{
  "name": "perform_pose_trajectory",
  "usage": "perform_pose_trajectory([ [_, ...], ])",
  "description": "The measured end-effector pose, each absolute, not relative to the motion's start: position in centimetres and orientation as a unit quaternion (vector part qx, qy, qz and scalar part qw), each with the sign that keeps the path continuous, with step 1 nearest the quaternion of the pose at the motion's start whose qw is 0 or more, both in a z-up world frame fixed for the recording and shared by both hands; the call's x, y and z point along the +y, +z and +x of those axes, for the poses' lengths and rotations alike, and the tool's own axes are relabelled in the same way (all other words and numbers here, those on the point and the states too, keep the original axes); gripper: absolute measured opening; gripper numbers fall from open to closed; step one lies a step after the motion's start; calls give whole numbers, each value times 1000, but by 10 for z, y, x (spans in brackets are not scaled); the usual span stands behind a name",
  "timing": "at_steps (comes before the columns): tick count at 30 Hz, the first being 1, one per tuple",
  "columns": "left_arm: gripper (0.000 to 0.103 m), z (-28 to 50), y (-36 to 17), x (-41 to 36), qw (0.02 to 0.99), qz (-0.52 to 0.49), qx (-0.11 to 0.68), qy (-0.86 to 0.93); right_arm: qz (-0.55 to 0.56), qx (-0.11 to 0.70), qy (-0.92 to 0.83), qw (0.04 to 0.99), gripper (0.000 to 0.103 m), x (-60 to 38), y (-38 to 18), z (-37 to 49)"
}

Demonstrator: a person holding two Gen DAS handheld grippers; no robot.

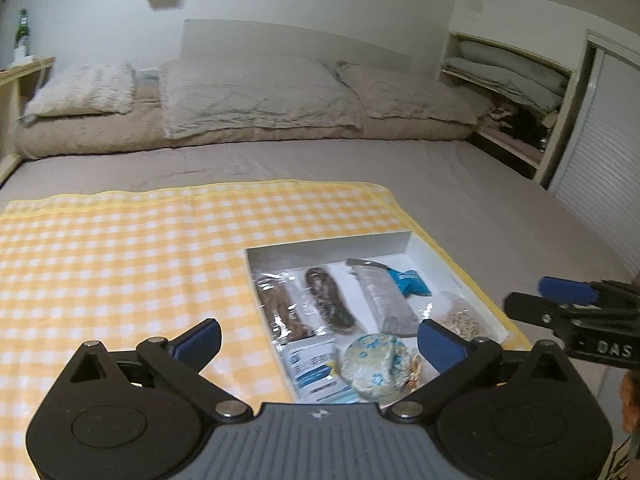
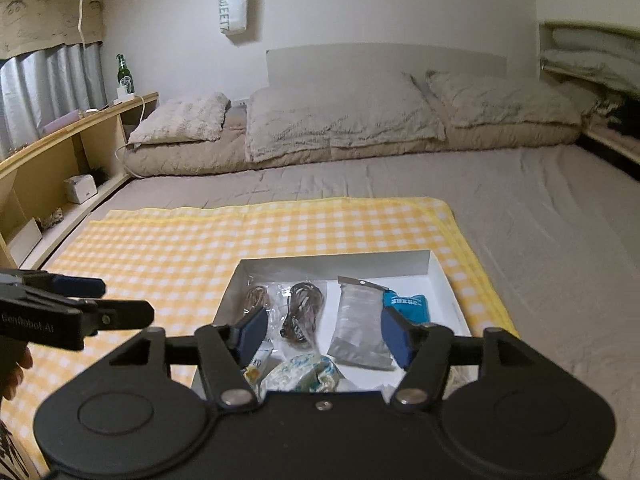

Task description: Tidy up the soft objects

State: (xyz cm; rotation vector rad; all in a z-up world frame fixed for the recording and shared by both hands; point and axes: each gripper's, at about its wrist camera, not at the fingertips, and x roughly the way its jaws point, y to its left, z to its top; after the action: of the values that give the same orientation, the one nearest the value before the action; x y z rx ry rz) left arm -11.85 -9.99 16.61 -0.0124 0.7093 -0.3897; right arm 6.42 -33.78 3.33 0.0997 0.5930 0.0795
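Left wrist view: the left gripper (image 1: 318,340) fills the lower frame, its blue-padded fingers (image 1: 200,340) spread wide with nothing between them. Beyond it, at lower centre, a shallow white box (image 1: 340,240) sits on a yellow checked cloth (image 1: 120,260) spread over a grey bed (image 1: 480,184). Inside the box lie two clear bags of brown cord (image 1: 308,304), a grey foil pouch (image 1: 388,300), a blue packet (image 1: 412,282), a clear bag of pale bits (image 1: 460,320), a white-and-blue packet (image 1: 316,364) and a round floral-patterned soft item (image 1: 372,364). The right gripper (image 1: 532,300) enters at the right edge, clear of the box contents. Pillows (image 1: 256,96) line the upper frame.

Right wrist view: the right gripper (image 2: 324,336) occupies the lower frame, fingers (image 2: 394,336) parted and empty, hovering above the near half of the box (image 2: 336,262). The cord bags (image 2: 304,312), foil pouch (image 2: 360,328), blue packet (image 2: 404,302) and floral item (image 2: 304,374) lie within it. The left gripper (image 2: 120,300) shows at the left edge, over the cloth (image 2: 160,248). A green bottle (image 2: 122,74) stands on a wooden shelf (image 2: 80,128) at upper left.
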Motion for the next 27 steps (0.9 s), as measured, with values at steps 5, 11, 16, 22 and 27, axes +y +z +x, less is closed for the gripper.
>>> perform_pose_trajectory([
  [5,103,-137,164,-85,928,-4,332,-171,37,275,36,960,73,-328,32,44],
  [11,103,-158,164,-74,936,-1,313,-159,30,261,26,965,80,-321,29,28],
  [16,103,-173,161,-69,941,6,300,-155,27,255,16,966,86,-316,24,18],
  [22,103,-186,158,-66,945,11,281,-166,18,245,7,969,95,-311,19,7],
  [27,103,-192,155,-69,954,29,262,-143,11,234,-4,972,100,-308,16,-3],
])
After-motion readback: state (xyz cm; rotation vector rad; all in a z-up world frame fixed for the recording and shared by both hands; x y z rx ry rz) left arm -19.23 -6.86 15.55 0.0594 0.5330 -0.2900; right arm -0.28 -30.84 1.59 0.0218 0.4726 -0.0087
